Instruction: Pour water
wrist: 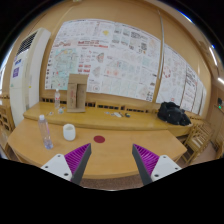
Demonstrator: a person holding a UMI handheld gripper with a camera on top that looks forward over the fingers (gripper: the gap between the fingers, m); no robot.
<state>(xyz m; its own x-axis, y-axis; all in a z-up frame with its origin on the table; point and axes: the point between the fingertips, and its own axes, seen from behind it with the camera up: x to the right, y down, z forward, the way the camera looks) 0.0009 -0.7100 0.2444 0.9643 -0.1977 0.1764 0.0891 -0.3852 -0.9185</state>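
A clear plastic water bottle (45,132) stands upright on the wooden table (110,152), far ahead and left of my fingers. A white cup (69,131) stands just right of the bottle. A small dark red disc (99,139) lies on the table beyond the fingers, near the middle. My gripper (112,160) is open and empty, its purple pads (76,157) spread wide over the near part of the table. Nothing stands between the fingers.
A long wooden counter (120,116) runs along the back wall under a board of posters (110,50). On it stand a cardboard box (76,93), a second bottle (57,100) and a black bag (174,114). A white air conditioner (27,60) stands at the left.
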